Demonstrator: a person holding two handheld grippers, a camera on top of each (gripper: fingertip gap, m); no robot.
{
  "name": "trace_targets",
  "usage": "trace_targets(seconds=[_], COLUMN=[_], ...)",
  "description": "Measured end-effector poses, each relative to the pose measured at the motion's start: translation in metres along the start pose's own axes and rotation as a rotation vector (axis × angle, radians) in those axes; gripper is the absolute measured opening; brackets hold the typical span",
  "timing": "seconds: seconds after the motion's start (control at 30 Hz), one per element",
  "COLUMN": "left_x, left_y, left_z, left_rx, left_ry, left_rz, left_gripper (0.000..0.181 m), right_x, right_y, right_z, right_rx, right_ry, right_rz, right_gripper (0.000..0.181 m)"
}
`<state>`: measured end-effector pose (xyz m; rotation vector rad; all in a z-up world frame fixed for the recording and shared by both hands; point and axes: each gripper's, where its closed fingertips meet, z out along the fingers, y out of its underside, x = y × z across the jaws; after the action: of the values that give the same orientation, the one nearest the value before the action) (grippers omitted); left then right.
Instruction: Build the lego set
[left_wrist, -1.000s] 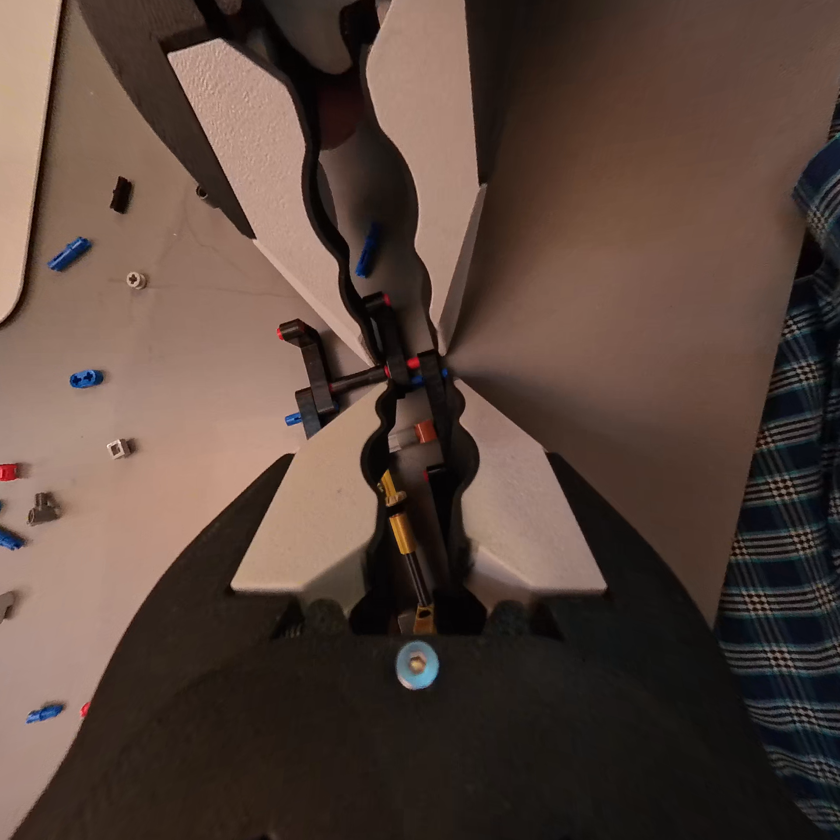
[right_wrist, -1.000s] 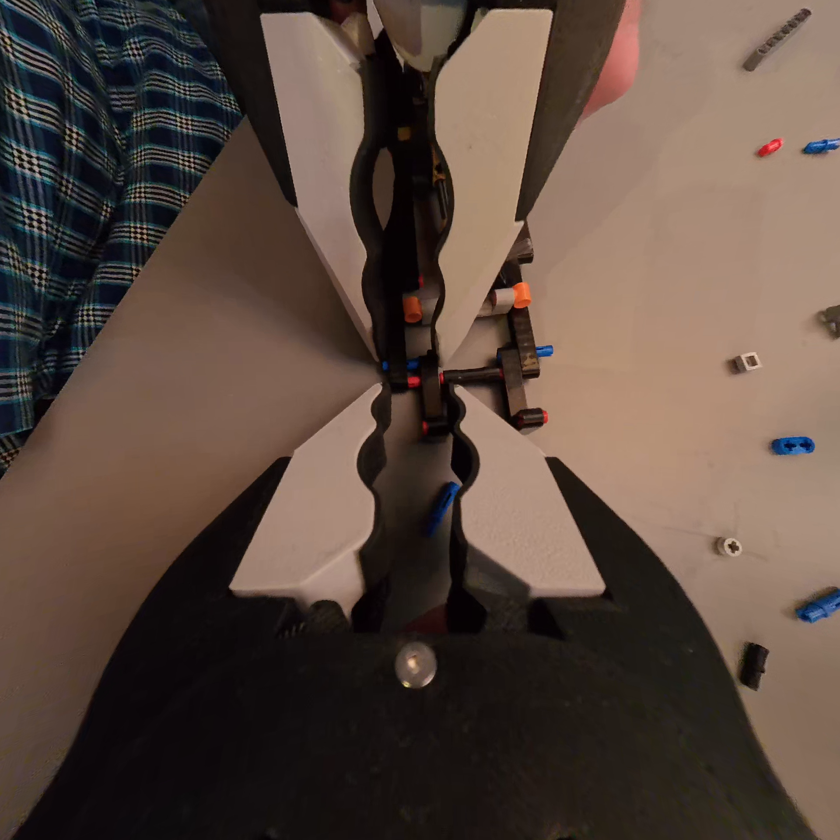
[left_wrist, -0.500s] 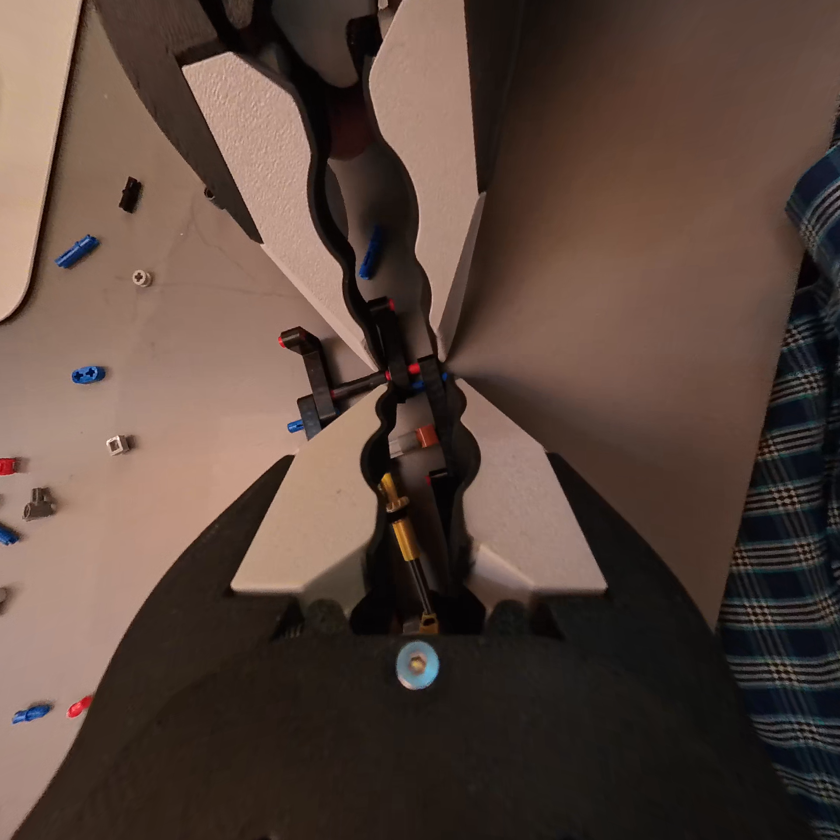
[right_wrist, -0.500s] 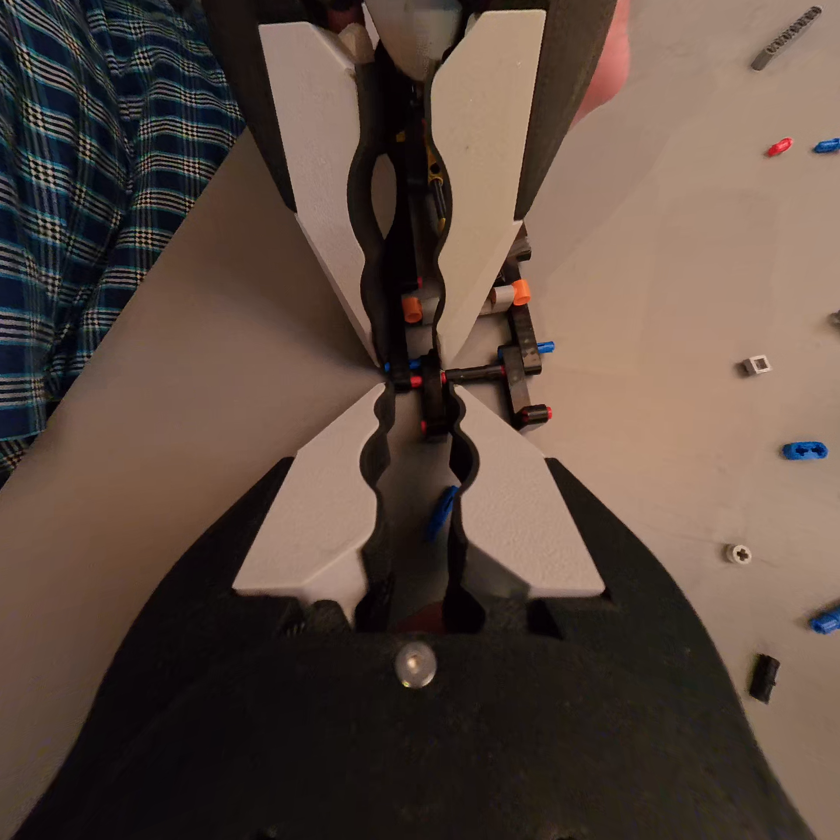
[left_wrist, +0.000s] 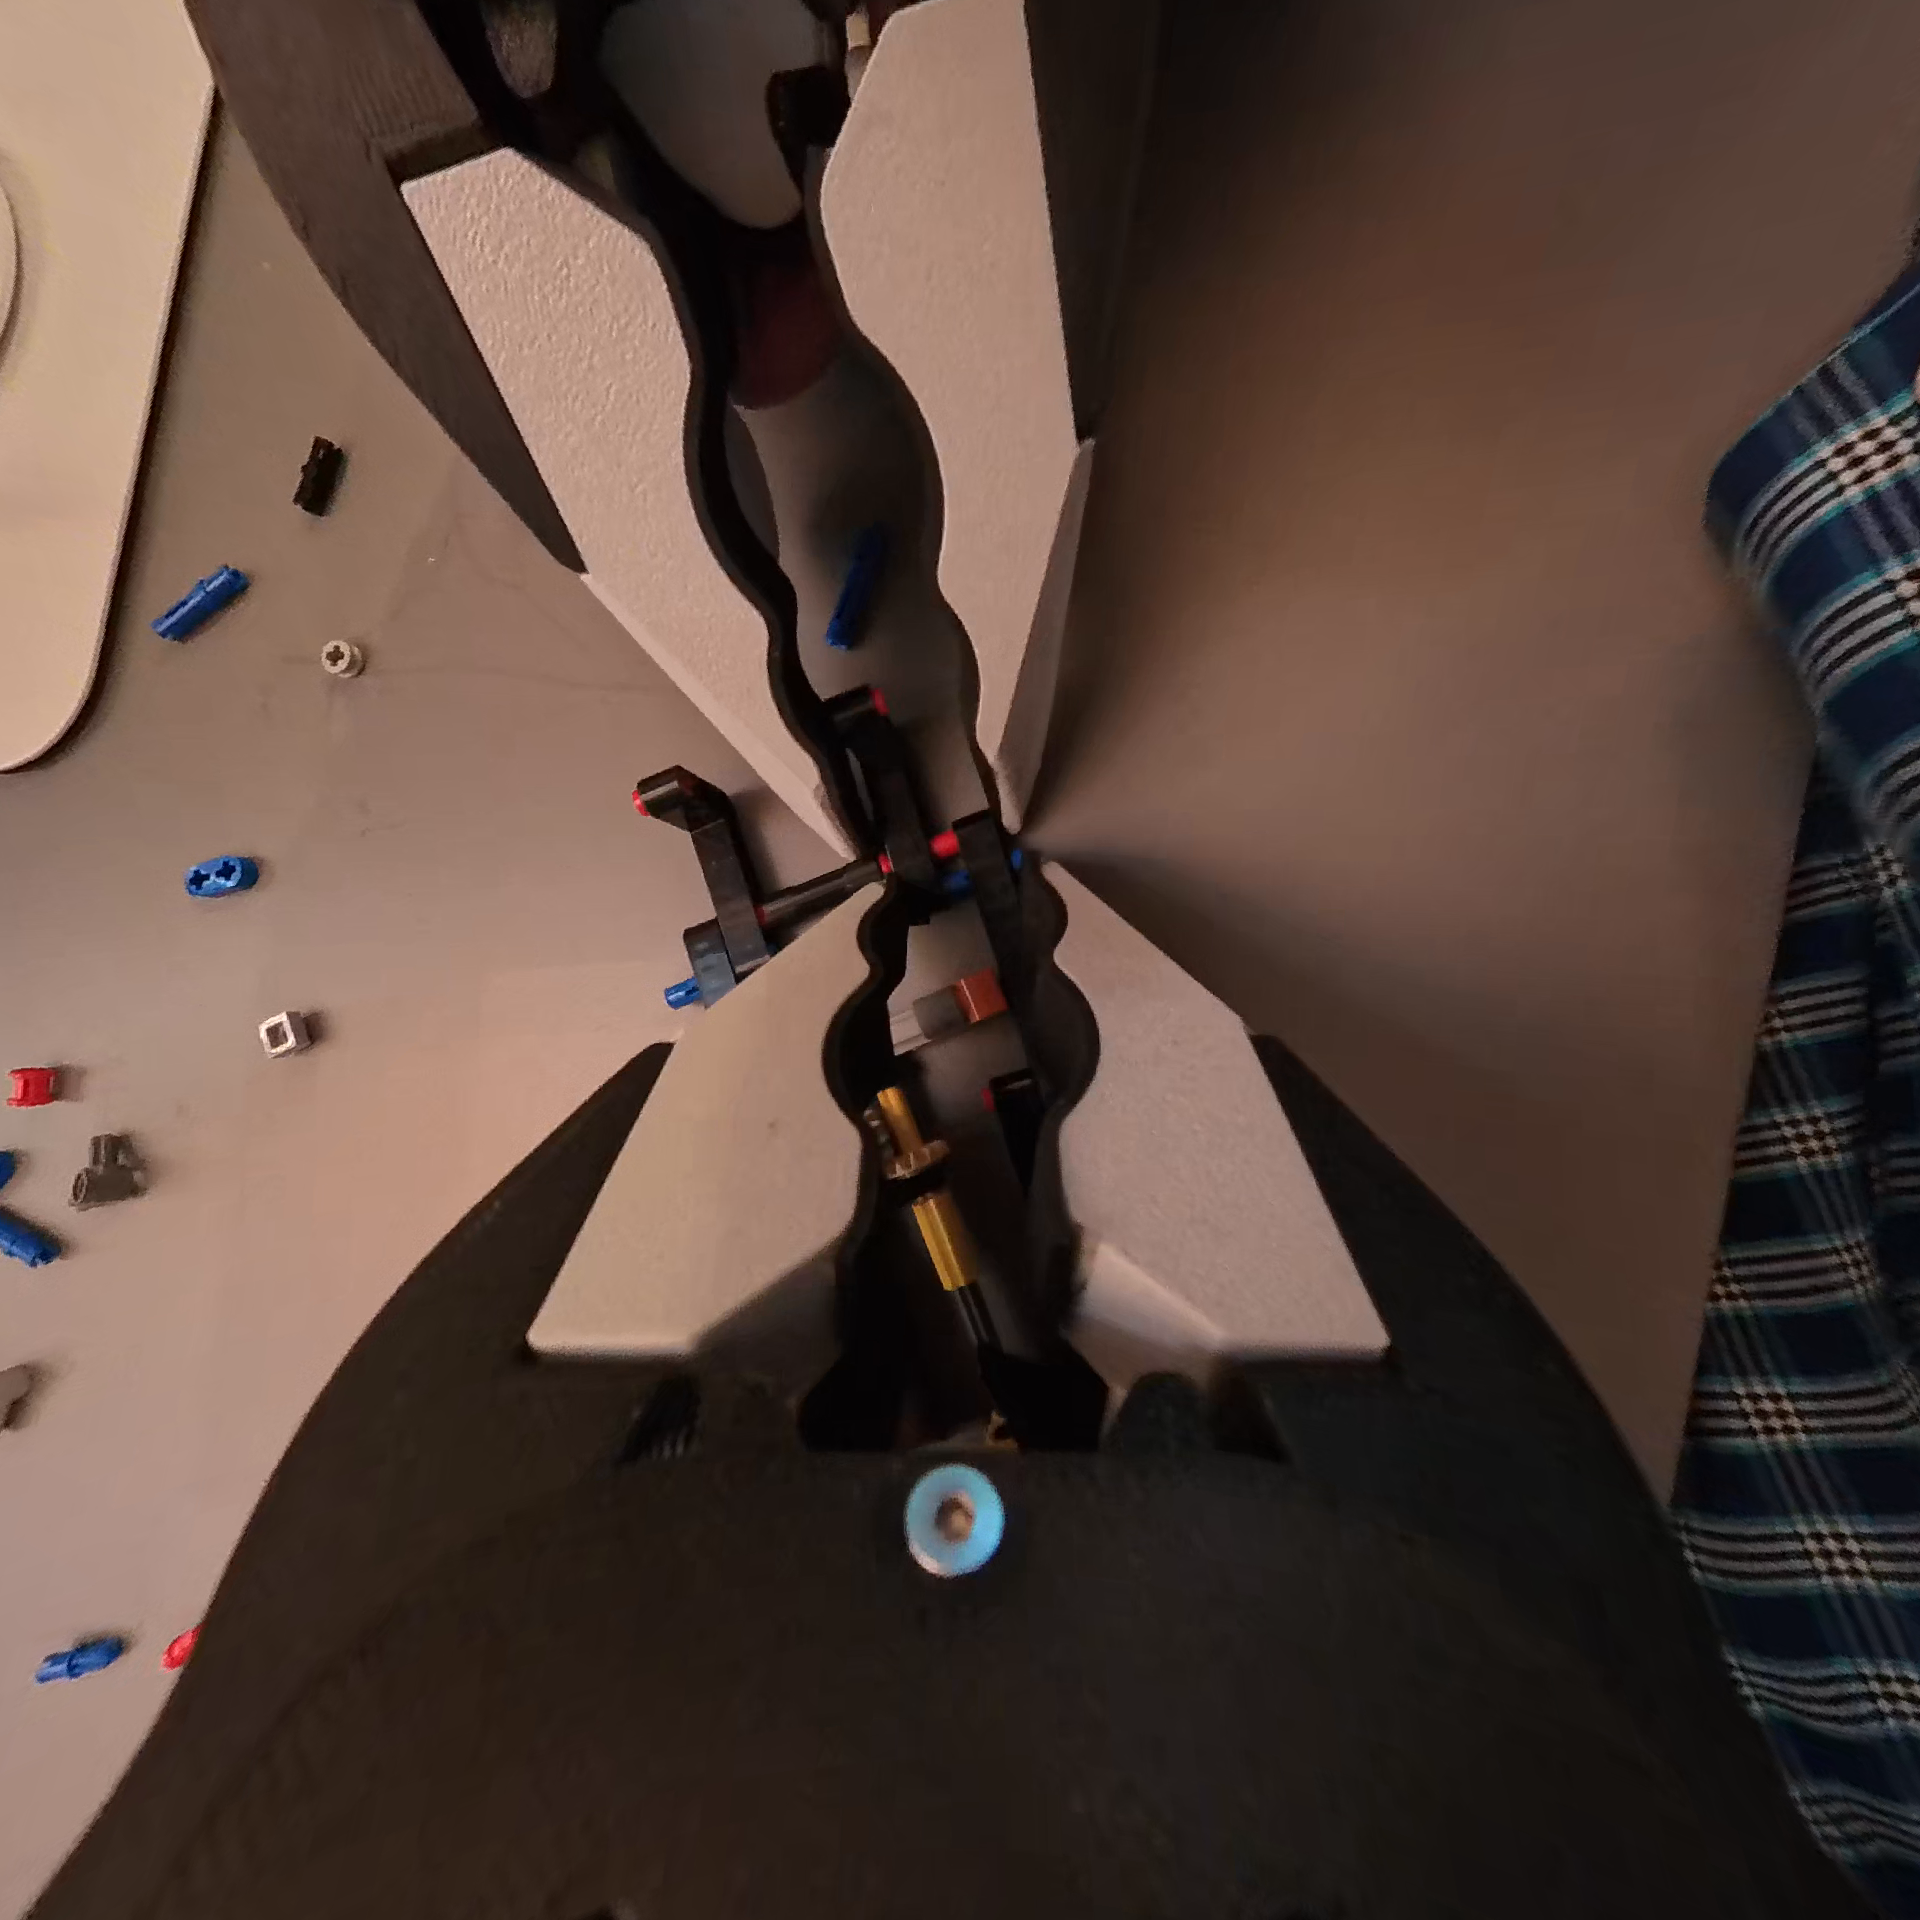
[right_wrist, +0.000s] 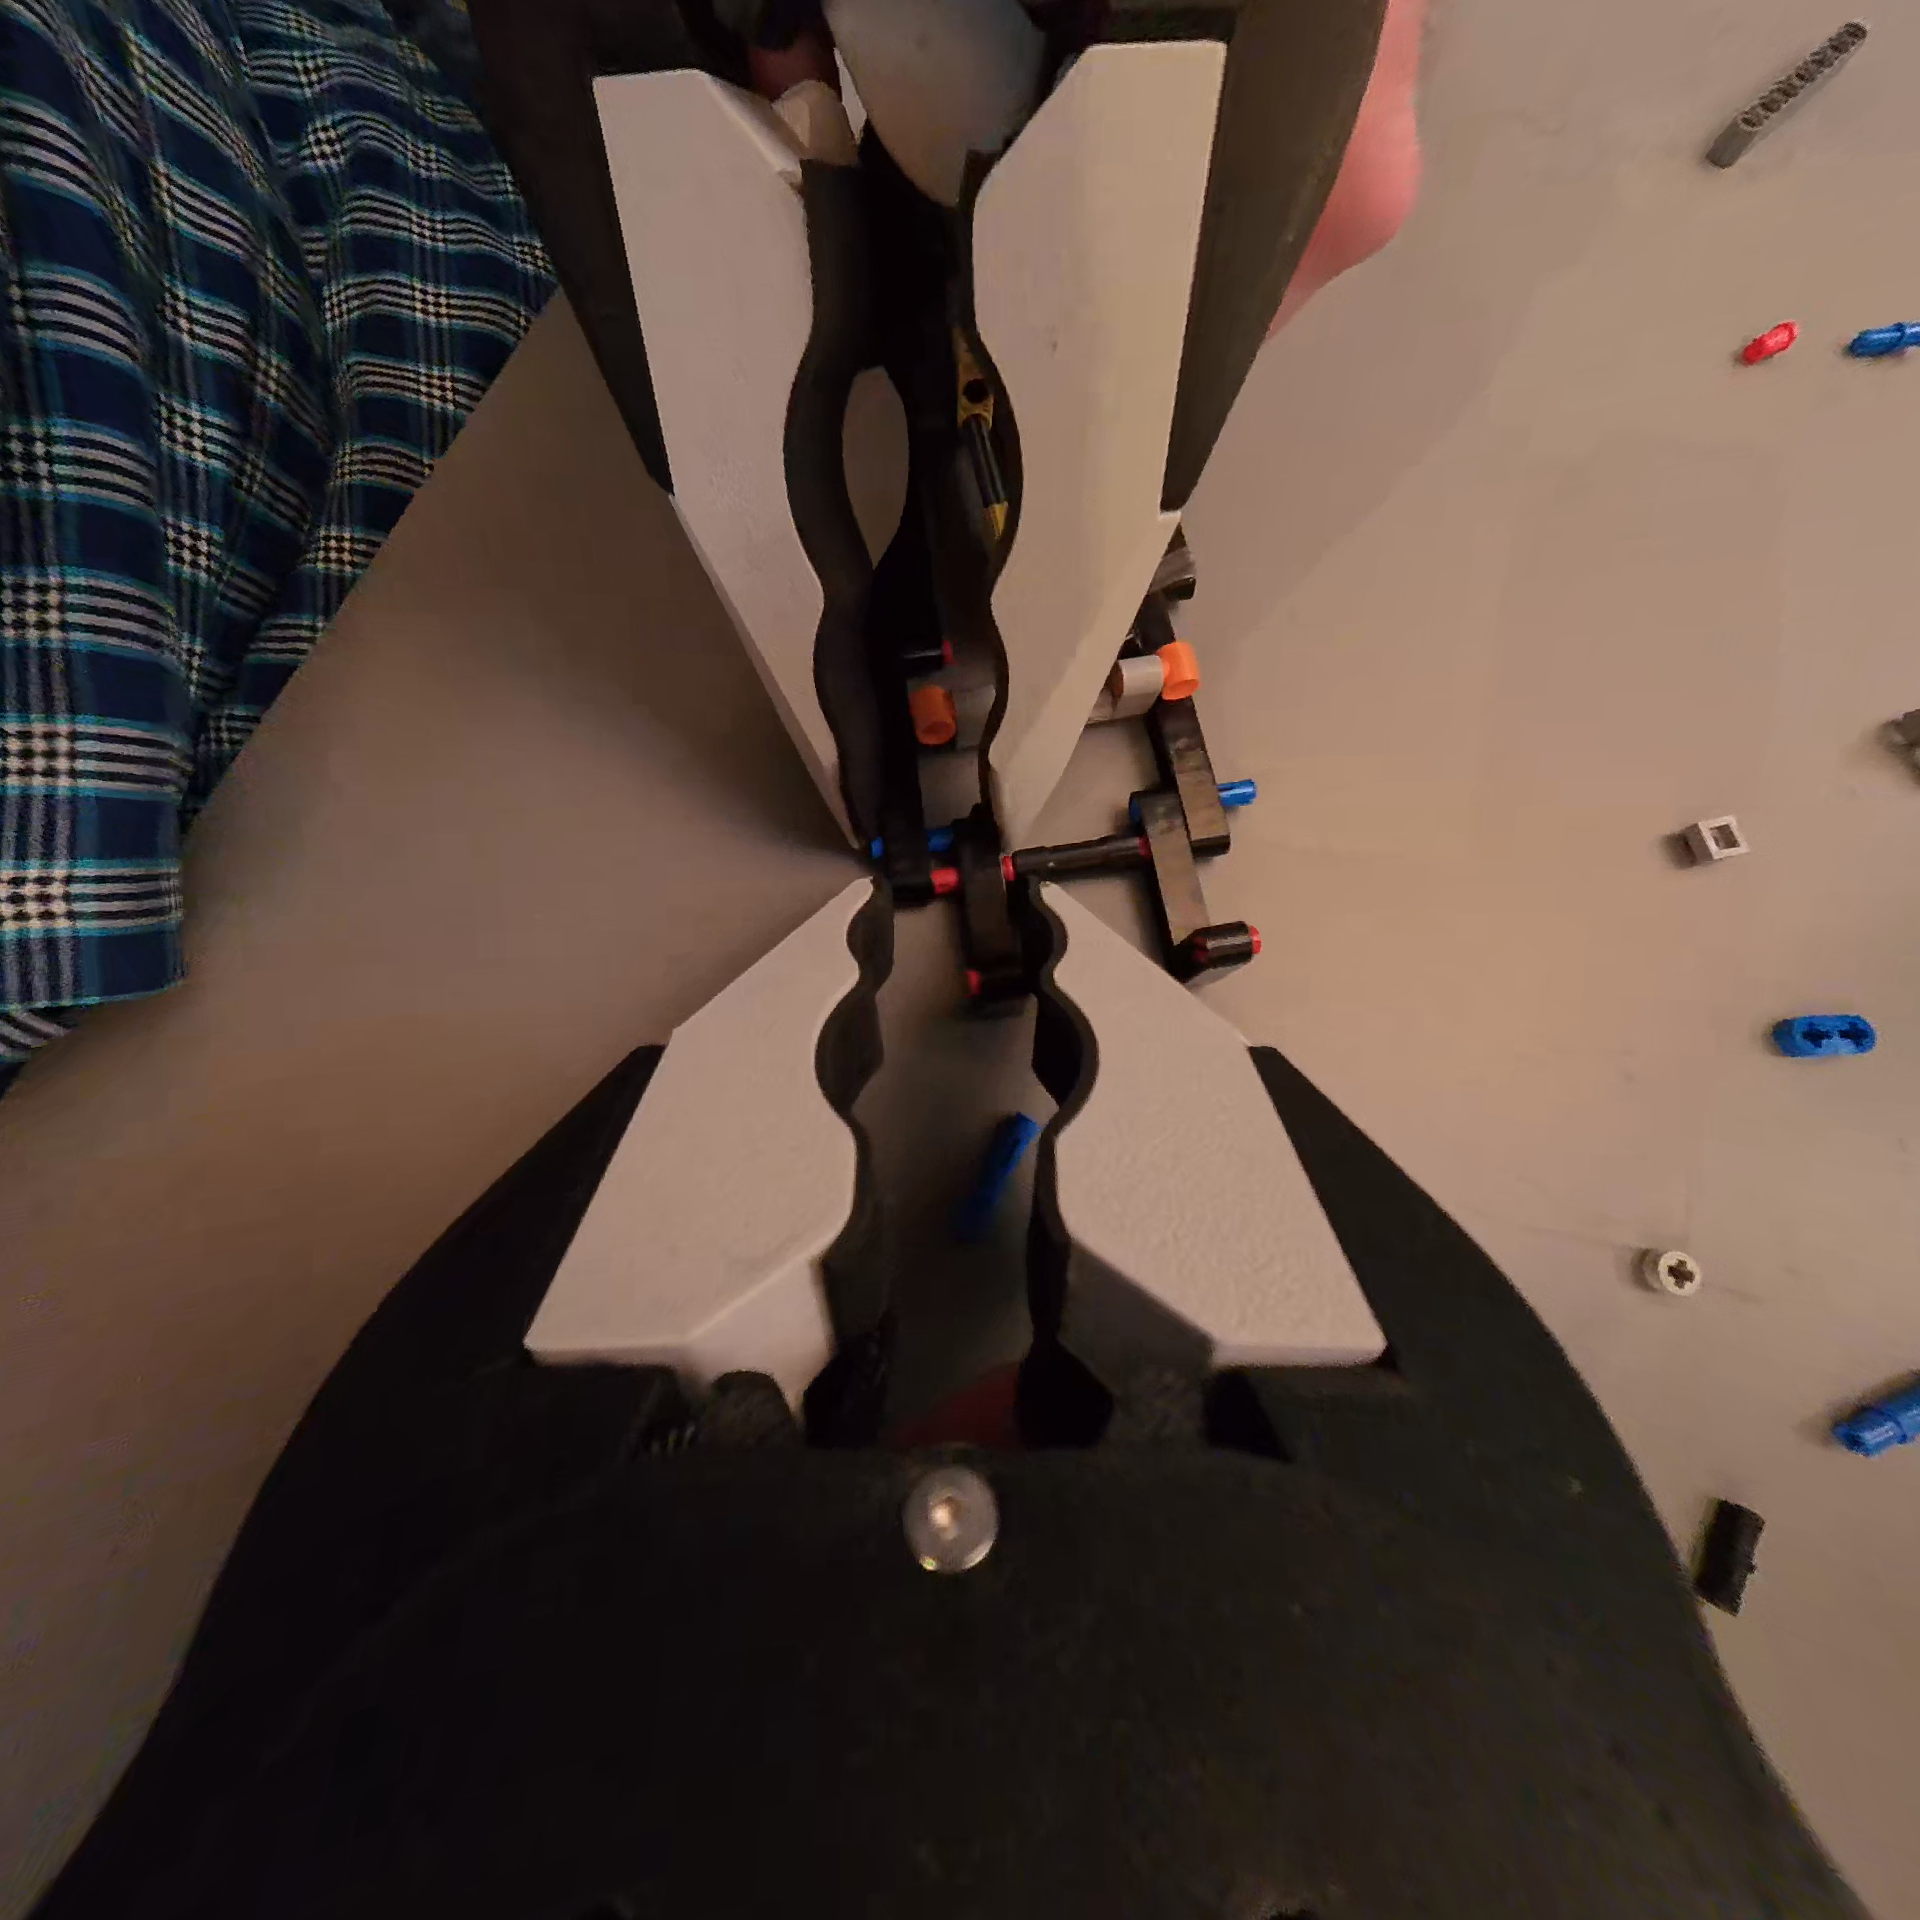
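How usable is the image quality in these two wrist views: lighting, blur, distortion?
Left wrist view: dim warm light, strong wide-angle bending, black lego assembly sharp, checked fabric smeared at the edge. Right wrist view: same dim cast, blue pin between the fingers soft, loose table parts readable.

The left gripper (left_wrist: 951, 914) and right gripper (right_wrist: 961, 904) are held tip to tip, facing each other. Each pair of jaws is drawn nearly closed, gripping the black lego assembly (right_wrist: 987, 904).
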<state>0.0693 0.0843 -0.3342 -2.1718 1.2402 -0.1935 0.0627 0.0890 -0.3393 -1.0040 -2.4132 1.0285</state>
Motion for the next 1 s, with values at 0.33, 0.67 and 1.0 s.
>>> trace_targets(seconds=[0.33,0.67,1.0], left_x=[-0.0010,-0.0039,-0.0059], left_y=[-0.0023,-0.0039,0.0053], left_z=[0.0020,-0.0001,-0.0020], left_rx=[0.015,0.047,-0.031], left_ry=[-0.011,-0.032,-0.084], left_rz=[0.021,0.019,0.009], left_gripper=[0.020,0.025,0.031], right_x=[-0.0012,-0.0027,-0.0056], right_y=[0.0027,0.0018,0.0024], right_z=[-0.0022,-0.0033,-0.0021], right_rx=[-0.006,0.009,0.002], right_ry=[-0.004,-0.025,-0.017], right_rz=[0.020,0.031,0.004], right_gripper=[0.022,0.023,0.009])
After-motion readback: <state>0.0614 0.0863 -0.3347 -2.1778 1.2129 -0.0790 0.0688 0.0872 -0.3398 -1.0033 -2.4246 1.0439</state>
